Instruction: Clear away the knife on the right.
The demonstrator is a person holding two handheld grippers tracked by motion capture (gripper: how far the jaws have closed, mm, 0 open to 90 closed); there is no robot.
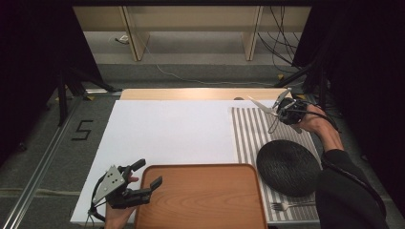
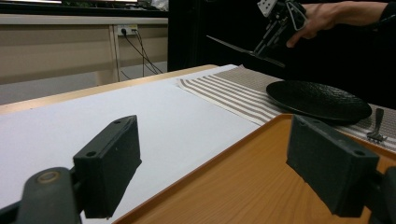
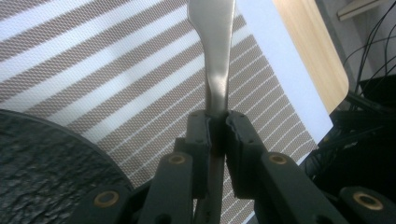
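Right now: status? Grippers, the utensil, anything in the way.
Right gripper shut on knife, held above striped placemat. Left gripper open, over wooden tray. Black plate and fork lie on the placemat.

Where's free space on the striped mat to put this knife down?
Bare stripes lie between the plate and the mat's far edge, under the knife in the right gripper. Near the fork, it's crowded.
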